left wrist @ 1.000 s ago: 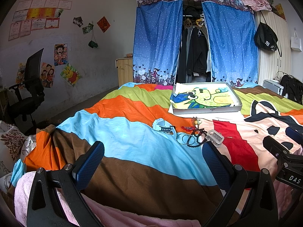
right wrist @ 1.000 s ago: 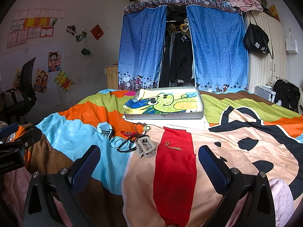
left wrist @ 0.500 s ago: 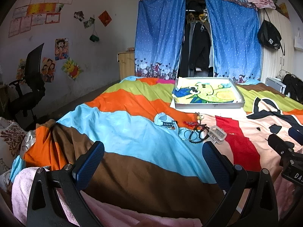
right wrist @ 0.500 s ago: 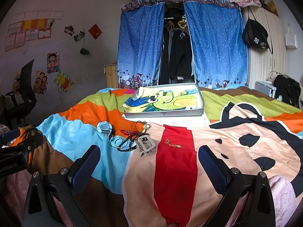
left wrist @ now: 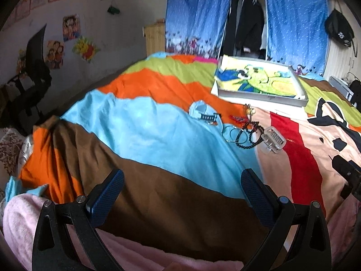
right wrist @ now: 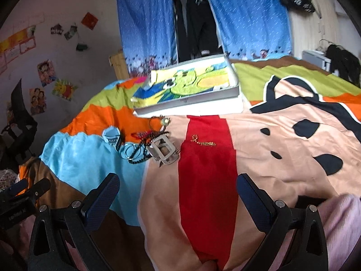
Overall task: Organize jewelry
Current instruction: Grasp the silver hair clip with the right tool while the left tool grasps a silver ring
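Note:
A small heap of jewelry lies on the striped bedspread: a black bead bracelet (left wrist: 249,135) (right wrist: 141,152), silver rings (left wrist: 231,133), a clear hair claw (left wrist: 273,139) (right wrist: 163,150), a pale blue hair claw (left wrist: 204,113) (right wrist: 111,136) and a thin gold chain (right wrist: 203,141) on the red stripe. Behind it stands a white tray (left wrist: 259,94) (right wrist: 187,102) lined with a cartoon cloth. My left gripper (left wrist: 182,194) is open and empty, well short of the heap. My right gripper (right wrist: 178,194) is open and empty over the red stripe.
The bed (left wrist: 146,124) fills both views. A pink towel (left wrist: 20,221) lies at its near edge. A black office chair (left wrist: 33,67) stands at the left wall. Blue curtains (left wrist: 194,11) and a wooden cabinet (left wrist: 155,38) are behind the bed.
Both grippers have tilted downward and moved forward toward the jewelry, so the heap and tray look larger. The jaws stay open. Nothing on the bed has moved.

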The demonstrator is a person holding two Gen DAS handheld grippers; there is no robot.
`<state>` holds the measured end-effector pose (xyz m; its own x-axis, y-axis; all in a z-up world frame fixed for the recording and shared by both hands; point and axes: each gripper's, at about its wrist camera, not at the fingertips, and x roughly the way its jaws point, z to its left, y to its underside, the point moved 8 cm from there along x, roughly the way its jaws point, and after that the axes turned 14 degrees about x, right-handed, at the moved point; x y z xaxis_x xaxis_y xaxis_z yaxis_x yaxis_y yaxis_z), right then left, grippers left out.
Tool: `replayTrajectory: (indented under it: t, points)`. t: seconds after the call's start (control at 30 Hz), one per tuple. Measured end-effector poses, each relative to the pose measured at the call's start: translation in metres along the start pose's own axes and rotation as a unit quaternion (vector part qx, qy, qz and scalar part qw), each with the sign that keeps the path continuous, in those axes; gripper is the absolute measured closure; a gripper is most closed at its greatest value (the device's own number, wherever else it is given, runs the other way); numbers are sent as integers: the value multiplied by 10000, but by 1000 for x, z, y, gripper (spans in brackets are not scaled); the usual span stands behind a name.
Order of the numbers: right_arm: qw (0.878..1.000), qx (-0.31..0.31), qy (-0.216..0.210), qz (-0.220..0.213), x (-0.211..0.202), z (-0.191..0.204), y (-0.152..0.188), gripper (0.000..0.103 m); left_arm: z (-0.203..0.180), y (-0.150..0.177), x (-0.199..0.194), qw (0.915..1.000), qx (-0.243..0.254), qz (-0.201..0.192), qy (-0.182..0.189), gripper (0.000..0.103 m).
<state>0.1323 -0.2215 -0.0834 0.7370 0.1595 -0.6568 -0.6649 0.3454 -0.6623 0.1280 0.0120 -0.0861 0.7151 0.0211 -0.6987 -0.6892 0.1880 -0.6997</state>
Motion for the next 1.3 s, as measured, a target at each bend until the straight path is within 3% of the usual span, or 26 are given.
replayTrajectory:
  t: [0.17, 0.33, 0.47, 0.63, 0.77, 0.9, 1.0, 1.07, 1.13, 1.3]
  points:
    - [9991, -359, -26, 208, 20, 1, -19, 0, 12, -11, 27, 9988, -175, 410, 218, 2]
    - [9981, -513, -35, 353, 52, -8, -40, 0, 26, -31, 52, 9979, -114, 548, 332, 2]
    - [9968, -653, -249, 398, 75, -8, -49, 0, 30, -50, 76, 9960, 153, 543, 692, 2]
    - [9900, -862, -814, 762, 97, 3, -45, 0, 22, -64, 104, 9907, 430, 405, 1222, 2]
    - [9850, -1172, -853, 939, 110, 9, -35, 0, 10, -64, 120, 9846, 242, 374, 1689, 2]
    - [9810, -1397, -755, 1111, 125, 13, -25, 0, -5, -66, 127, 9799, 436, 314, 1923, 6]
    - [9790, -1429, -794, 1218, 131, 15, -19, 0, -17, -64, 133, 9742, 611, 352, 2143, 25]
    - [9789, -1423, -802, 1228, 134, 15, -18, 0, -26, -62, 139, 9684, 609, 469, 2371, 45]
    - [9793, -1374, -810, 1246, 137, 14, -19, 5, -32, -60, 145, 9616, 517, 596, 2630, 55]
    - [9784, -1301, -840, 1366, 145, 13, -15, 18, -42, -58, 152, 9475, 298, 781, 3087, 67]
